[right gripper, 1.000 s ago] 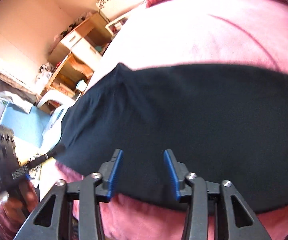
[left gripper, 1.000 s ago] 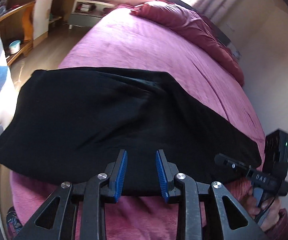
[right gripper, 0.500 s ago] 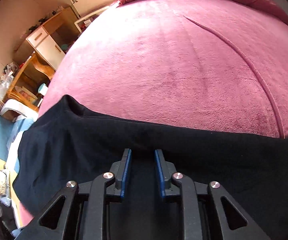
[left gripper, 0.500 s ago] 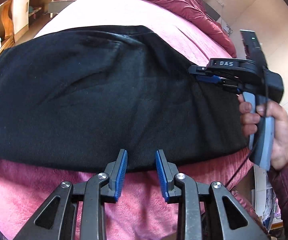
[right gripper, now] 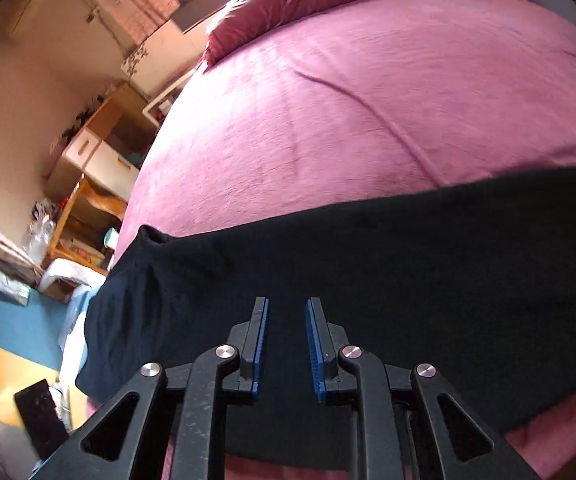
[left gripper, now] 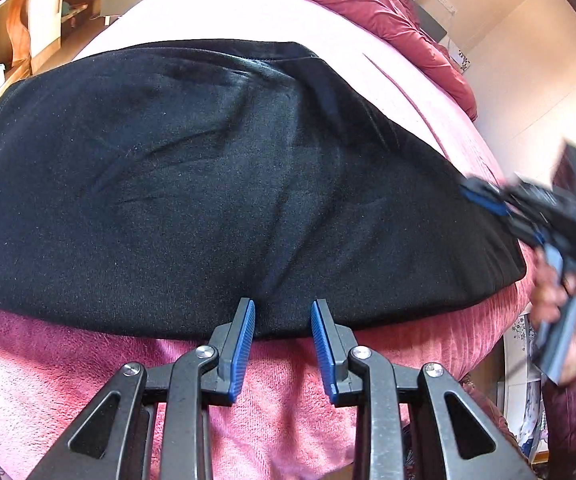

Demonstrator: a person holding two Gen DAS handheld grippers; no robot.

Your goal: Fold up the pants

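With both claws open and empty, the left claw [left gripper: 281, 344] at the near hem of the pants [left gripper: 207, 184] spread on the bed [left gripper: 296, 408] ahead and the right claw [right gripper: 286, 344] over them, a shallow pinch could catch only one layer and skew the fold.

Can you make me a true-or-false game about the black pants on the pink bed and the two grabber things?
1. The black pants lie spread across the pink bed. True.
2. The left gripper is squeezing the pants. False: its jaws are open, with the pants' near edge lying between the tips.
3. The right gripper is open above the pants. True.
4. The pants are rolled into a ball. False: they lie flat with a few wrinkles.
5. A dark red quilt is bunched at the far end of the bed. True.
6. The pants cover the whole bed. False: plenty of pink shows beyond them.
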